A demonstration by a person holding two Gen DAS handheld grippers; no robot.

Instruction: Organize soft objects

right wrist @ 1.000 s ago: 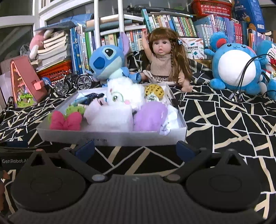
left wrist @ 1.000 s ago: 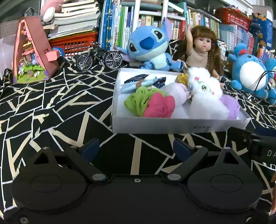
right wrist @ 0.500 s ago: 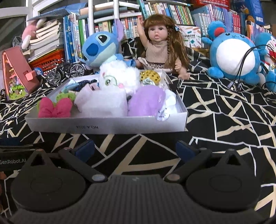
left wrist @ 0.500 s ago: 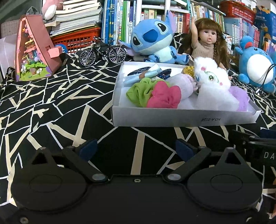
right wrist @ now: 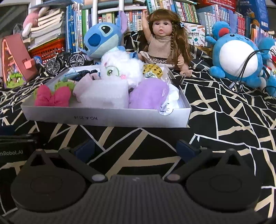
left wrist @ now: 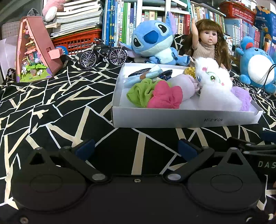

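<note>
While the soft toys are lying in the white box, the left gripper is opening (nothing inside), and the right gripper is sitting wide apart.

On the near wall of the white box I read a printed code, "NO.A-2224", standing upside down in the left wrist view; in the right wrist view the same print is blurred and I cannot confirm the digits. At the right edge of the left view, the other gripper's black body carries white letters "DAS", cut off by the frame. At the left edge of the right view, a black body reads "nRobot.AI". The spines of the books on the far shelf are too small to read.
</note>
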